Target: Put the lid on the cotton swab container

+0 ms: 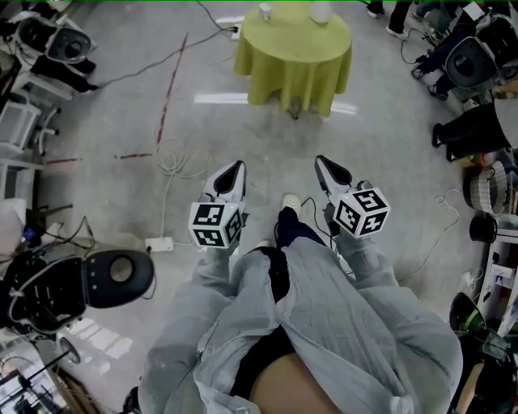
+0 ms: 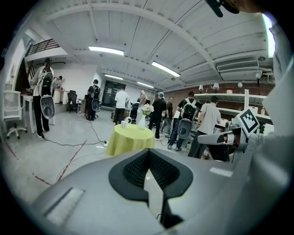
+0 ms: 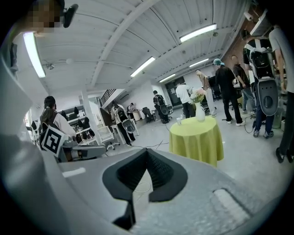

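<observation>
A round table [image 1: 295, 57] with a yellow-green cloth stands some way ahead on the grey floor. On it are a small white cup-like container [image 1: 265, 10] and a white vase [image 1: 320, 11]; I cannot make out a lid. The same table [image 2: 130, 139] and small container [image 2: 123, 124] show far off in the left gripper view, and the table [image 3: 197, 137] and container [image 3: 179, 121] in the right gripper view. My left gripper [image 1: 235, 168] and right gripper [image 1: 321, 162] are held at waist height, well short of the table. Both are shut with nothing between the jaws.
Cables and a power strip [image 1: 159, 243] lie on the floor to my left, beside a red tape line [image 1: 170, 89]. Black equipment and chairs crowd the left edge [image 1: 48, 279] and the right edge [image 1: 477, 129]. Several people [image 2: 158, 114] stand behind the table.
</observation>
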Available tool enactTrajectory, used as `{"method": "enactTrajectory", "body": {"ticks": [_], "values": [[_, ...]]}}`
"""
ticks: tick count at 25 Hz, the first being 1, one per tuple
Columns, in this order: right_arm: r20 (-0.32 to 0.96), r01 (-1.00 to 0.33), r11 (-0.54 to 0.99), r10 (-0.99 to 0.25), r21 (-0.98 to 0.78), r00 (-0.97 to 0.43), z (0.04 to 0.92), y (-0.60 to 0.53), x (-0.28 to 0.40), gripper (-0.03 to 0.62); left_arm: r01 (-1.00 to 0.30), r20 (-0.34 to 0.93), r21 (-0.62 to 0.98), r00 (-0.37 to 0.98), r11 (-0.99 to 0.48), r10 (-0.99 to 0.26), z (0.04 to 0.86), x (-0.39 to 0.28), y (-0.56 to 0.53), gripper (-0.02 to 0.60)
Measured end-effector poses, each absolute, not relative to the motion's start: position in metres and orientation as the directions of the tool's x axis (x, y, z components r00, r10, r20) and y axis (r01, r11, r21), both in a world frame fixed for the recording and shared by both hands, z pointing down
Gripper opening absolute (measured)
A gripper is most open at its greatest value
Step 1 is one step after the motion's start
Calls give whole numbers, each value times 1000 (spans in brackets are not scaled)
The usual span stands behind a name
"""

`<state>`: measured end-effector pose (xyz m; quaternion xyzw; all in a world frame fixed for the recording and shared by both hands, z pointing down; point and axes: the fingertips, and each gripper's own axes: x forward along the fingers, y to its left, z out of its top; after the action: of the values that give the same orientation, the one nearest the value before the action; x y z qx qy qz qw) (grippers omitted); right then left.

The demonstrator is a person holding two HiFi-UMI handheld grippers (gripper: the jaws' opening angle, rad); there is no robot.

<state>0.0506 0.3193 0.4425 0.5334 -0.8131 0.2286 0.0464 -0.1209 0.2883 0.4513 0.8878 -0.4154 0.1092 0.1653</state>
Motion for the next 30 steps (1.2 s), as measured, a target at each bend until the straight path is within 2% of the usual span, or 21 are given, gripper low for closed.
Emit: {"method": "enactTrajectory", "body": {"ticks": [14, 30], "values": [[357, -871, 355, -809, -339, -468, 455, 215, 100, 2, -802, 336, 190, 596, -567, -729, 449, -73, 183, 17], [333, -856, 394, -801, -334, -499, 444, 174, 136, 2, -837, 331, 158, 544, -523, -771, 442, -47, 159, 17]]}}
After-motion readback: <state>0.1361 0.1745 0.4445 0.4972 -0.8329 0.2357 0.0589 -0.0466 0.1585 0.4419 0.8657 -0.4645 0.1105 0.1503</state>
